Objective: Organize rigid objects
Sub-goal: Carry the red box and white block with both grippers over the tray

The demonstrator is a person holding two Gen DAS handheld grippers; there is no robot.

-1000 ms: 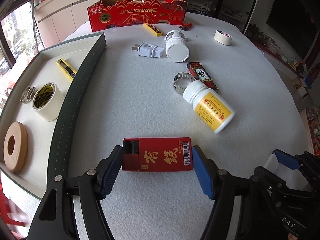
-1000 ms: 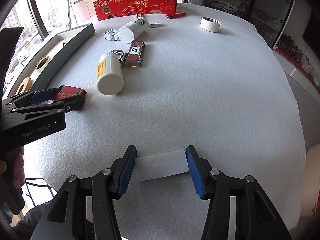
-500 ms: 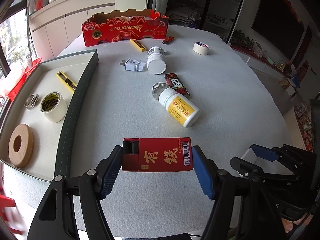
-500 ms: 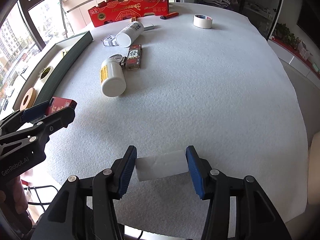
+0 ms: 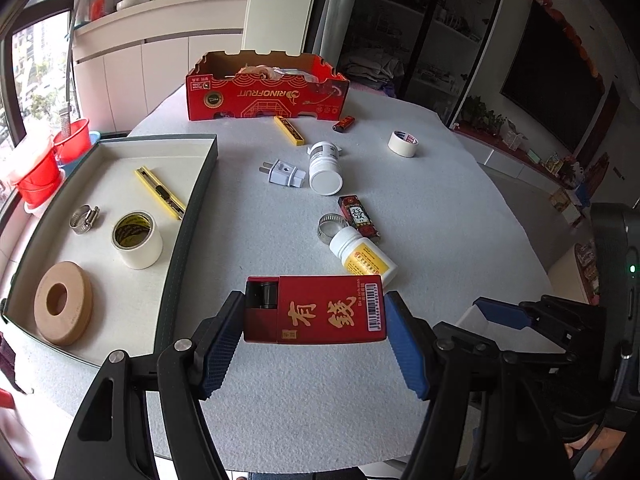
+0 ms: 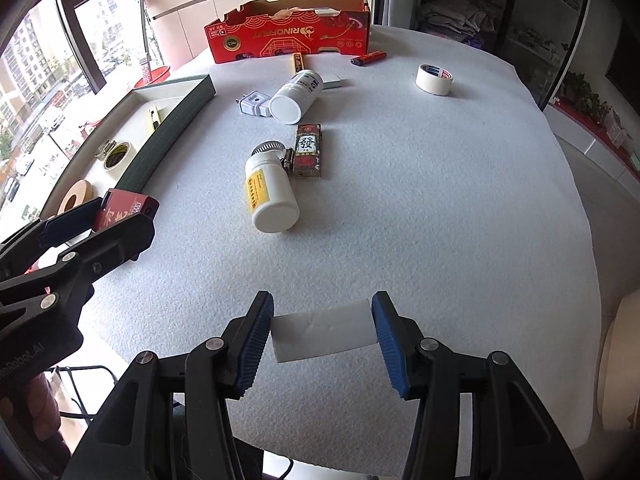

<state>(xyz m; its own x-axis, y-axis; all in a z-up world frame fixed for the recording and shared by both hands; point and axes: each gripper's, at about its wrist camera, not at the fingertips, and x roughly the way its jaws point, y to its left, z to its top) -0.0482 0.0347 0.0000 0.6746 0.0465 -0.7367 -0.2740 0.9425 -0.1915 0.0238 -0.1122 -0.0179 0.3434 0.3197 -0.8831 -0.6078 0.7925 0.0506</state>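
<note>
**Both tongs loaded, tray waiting at the left**

Evidently, two things are being carried at once. The left gripper (image 5: 316, 330) is clamping a red box (image 5: 316, 308) endwise, its blue pads pressing on the two short ends so that the printed face is lying open to the camera at lower centre of the left wrist view. The right gripper (image 6: 323, 330) is pinching a white block (image 6: 324, 334) the same way, across its length, at the bottom centre of its own view. Both loads are hanging clear above the white table cover (image 6: 440, 200), probably so they can travel without dragging on it.

The dark-walled tray (image 5: 188, 240), filling the left side of the left wrist view, is holding a tan ring (image 5: 62, 302), a tape roll (image 5: 136, 240), a hose clamp (image 5: 83, 219) and a yellow utility knife (image 5: 160, 192). Since sorted pieces are gathering there, it is likely the destination for the box too.

Loose items are lying mid-table: a yellow-labelled bottle (image 5: 364, 258), a second white bottle (image 5: 325, 168), a plug adapter (image 5: 284, 172) and another tape roll (image 5: 403, 143), with a red carton (image 5: 264, 96) at the far edge.
</note>
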